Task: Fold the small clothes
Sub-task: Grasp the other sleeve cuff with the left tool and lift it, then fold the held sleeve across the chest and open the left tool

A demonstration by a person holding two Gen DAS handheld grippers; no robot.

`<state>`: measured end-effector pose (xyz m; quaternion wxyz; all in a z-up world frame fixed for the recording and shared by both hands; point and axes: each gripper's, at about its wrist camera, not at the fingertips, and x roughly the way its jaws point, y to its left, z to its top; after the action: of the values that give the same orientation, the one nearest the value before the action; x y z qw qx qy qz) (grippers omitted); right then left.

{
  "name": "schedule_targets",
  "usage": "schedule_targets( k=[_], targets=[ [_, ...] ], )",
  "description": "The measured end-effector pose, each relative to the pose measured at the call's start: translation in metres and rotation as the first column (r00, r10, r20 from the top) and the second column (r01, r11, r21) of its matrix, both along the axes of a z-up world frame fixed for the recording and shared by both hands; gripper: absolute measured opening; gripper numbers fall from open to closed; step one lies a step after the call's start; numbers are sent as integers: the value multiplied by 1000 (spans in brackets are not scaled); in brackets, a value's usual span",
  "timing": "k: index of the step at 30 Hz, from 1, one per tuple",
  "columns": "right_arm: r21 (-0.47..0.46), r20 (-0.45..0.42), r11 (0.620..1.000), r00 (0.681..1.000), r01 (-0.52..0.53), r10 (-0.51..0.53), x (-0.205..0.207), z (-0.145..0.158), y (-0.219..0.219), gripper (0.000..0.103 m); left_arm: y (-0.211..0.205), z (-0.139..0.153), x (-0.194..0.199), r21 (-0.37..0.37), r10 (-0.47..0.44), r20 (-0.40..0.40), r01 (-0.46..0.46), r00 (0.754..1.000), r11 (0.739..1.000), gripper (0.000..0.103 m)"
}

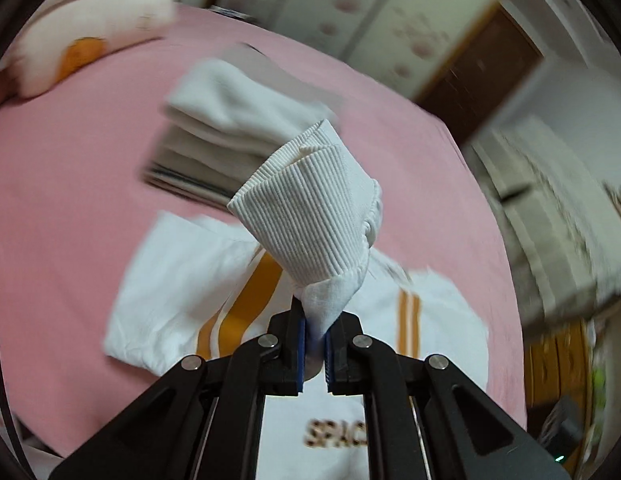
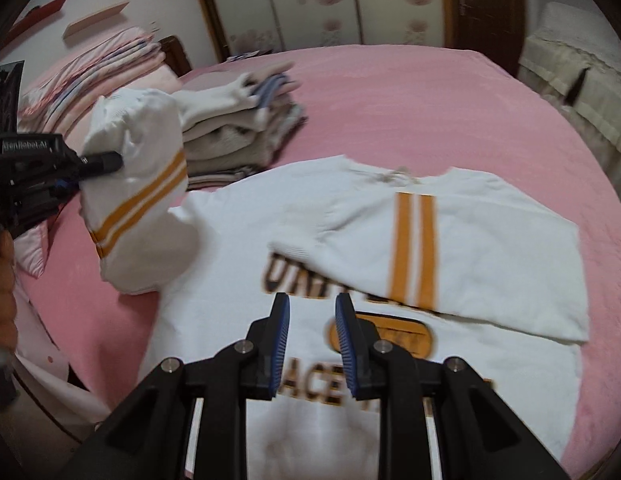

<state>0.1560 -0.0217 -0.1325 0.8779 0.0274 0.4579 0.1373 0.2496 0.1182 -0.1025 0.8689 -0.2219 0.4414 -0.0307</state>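
A white sweatshirt with orange stripes and printed letters lies on the pink bed; it also shows in the left wrist view. Its right sleeve lies folded across the chest. My left gripper is shut on the left sleeve near its ribbed cuff and holds it lifted above the bed; in the right wrist view the left gripper and the raised sleeve show at the left. My right gripper is open and empty above the shirt's front.
A stack of folded clothes sits on the pink bedspread behind the shirt; it also shows in the left wrist view. Folded bedding lies at the far left. A wardrobe stands behind the bed.
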Motion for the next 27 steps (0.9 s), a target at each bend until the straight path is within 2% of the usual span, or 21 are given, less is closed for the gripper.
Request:
schedule_targets(
  k=[2, 6, 7, 11, 12, 14, 16, 17, 21, 25, 26, 27],
  targets=[
    [-5, 5, 999, 999, 38, -38, -2, -1, -19, 24, -27, -11, -4, 15, -44, -16, 44, 999, 999, 5],
    [-16, 10, 994, 994, 108, -108, -5, -6, -54, 24, -88, -45, 4, 101, -117, -55, 122, 992, 987, 5],
    [-11, 5, 992, 992, 124, -124, -5, -8, -63, 24, -81, -50, -13, 106, -122, -65, 129, 990, 986, 5],
    [7, -11, 986, 986, 165, -165, -4, -18, -86, 24, -112, -81, -10, 120, -147, -127, 162, 981, 980, 7],
    [12, -16, 985, 985, 170, -169, -4, -20, -89, 24, -120, -88, -9, 131, -159, -141, 177, 977, 975, 10],
    [21, -27, 984, 984, 176, -175, -4, -24, -94, 24, -126, -100, -8, 126, -187, -158, 207, 970, 970, 35],
    [29, -37, 984, 984, 175, -174, -4, -29, -98, 24, -130, -103, -9, 94, -215, -159, 232, 964, 968, 47],
    [31, -40, 984, 984, 173, -172, -4, -30, -99, 24, -131, -105, -12, 81, -226, -156, 241, 961, 967, 50],
    [49, -52, 983, 984, 175, -172, -3, -34, -104, 24, -126, -95, -33, 53, -290, -129, 299, 948, 953, 50],
    [68, -57, 983, 985, 168, -165, -1, -33, -106, 24, -106, -82, -50, 72, -281, -103, 289, 954, 955, 51],
    [78, -61, 983, 985, 165, -160, 0, -33, -106, 25, -99, -79, -53, 75, -267, -98, 275, 959, 958, 51],
    [92, -68, 982, 985, 163, -157, 1, -33, -106, 33, -84, -77, -58, 82, -242, -93, 250, 966, 965, 51]
  ],
)
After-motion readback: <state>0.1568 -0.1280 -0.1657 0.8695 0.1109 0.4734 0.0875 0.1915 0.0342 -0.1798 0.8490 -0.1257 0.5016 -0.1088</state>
